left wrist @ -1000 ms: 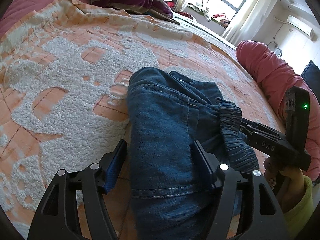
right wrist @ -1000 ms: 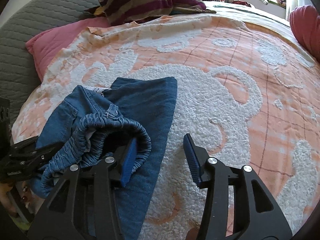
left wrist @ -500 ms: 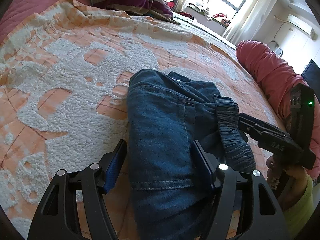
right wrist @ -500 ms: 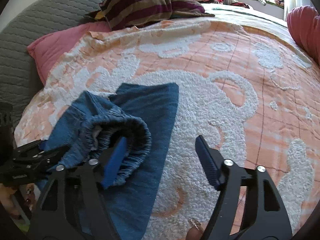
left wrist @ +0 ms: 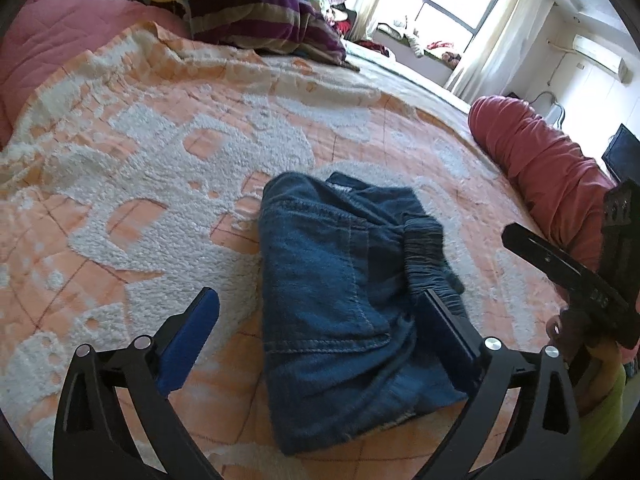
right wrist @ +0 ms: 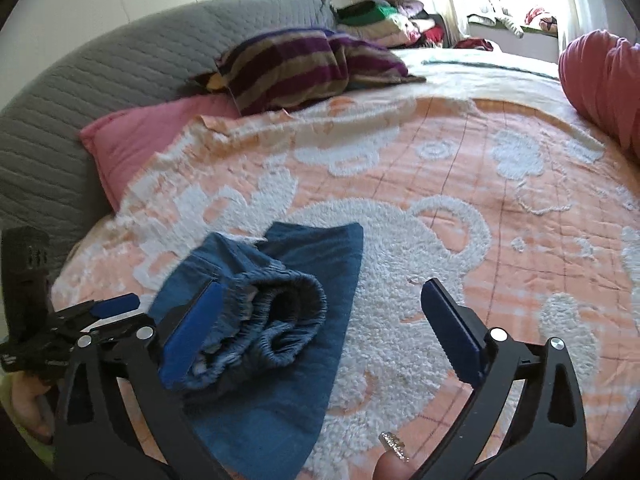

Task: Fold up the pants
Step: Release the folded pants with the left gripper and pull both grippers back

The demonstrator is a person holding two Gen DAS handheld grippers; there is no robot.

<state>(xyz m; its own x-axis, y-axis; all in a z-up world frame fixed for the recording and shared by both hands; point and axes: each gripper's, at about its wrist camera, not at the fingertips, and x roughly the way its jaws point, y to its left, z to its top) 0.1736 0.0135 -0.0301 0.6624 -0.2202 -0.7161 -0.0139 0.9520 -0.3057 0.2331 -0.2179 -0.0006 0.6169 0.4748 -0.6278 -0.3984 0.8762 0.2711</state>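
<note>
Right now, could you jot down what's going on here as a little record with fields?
surface: orange-and-white bedspread
garment: blue denim pants, folded into a compact bundle
waistband: elastic waistband, bunched on top
left gripper: open, fingers either side of the bundle
right gripper: open, holding nothing
background: striped pillow, pink cushion

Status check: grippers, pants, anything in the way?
Left gripper open, straddling pants. Right gripper open, off the waistband. Pants folded on bedspread. Nothing in the way.

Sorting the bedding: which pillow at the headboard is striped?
The purple-and-tan striped pillow; the pink pillow beside it is plain, partly under the orange blanket.
</note>
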